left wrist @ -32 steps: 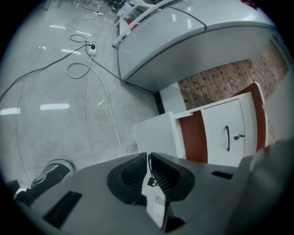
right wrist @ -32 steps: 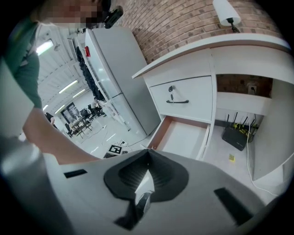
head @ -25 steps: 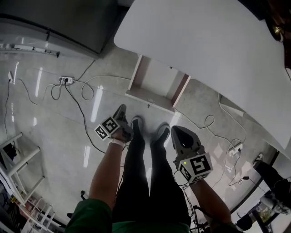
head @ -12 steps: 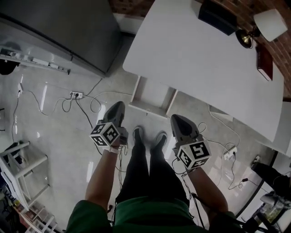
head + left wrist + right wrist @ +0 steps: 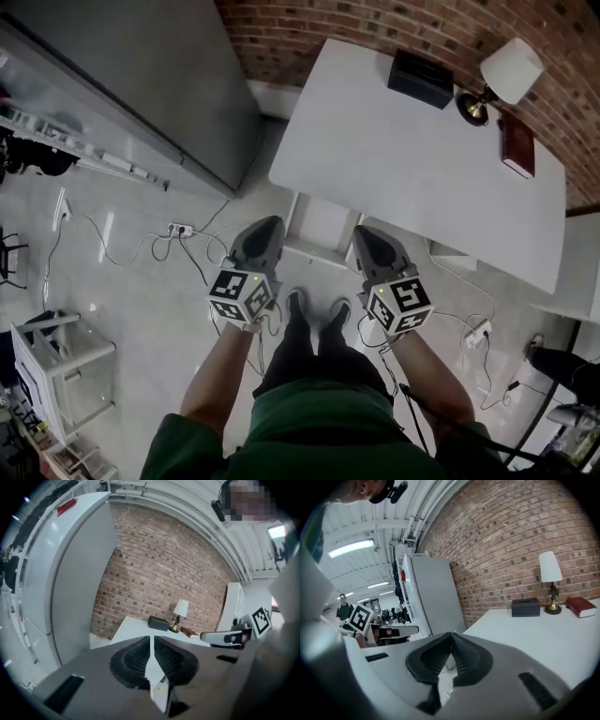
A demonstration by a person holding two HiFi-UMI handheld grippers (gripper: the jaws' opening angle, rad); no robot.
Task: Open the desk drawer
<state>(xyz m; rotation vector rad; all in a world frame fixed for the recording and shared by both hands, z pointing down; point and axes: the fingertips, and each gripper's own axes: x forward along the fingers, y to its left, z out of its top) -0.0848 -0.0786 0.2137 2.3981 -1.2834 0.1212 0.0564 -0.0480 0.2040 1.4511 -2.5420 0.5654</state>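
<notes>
The white desk (image 5: pixel 412 159) stands against a brick wall in the head view. Under its near edge hangs the white drawer unit (image 5: pixel 319 225), partly hidden by the desktop. My left gripper (image 5: pixel 269 227) is held in the air just left of the drawer unit and my right gripper (image 5: pixel 363 234) just right of it, both short of the desk edge. Each has its jaws together with nothing between them. In the left gripper view my left gripper (image 5: pixel 151 639) points at the desk (image 5: pixel 136 627). My right gripper (image 5: pixel 450 635) faces the desktop (image 5: pixel 534 632).
On the desk's far side stand a black box (image 5: pixel 421 78), a lamp (image 5: pixel 506 70) and a dark red book (image 5: pixel 517 145). A tall grey cabinet (image 5: pixel 141 84) stands left of the desk. Cables and power strips (image 5: pixel 178 230) lie on the tiled floor; a white rack (image 5: pixel 56 361) is at left.
The head view has tilted up, bringing the whole desk, lamp and brick wall into sight. Both grippers have risen and now flank the drawer unit near the desk edge.
</notes>
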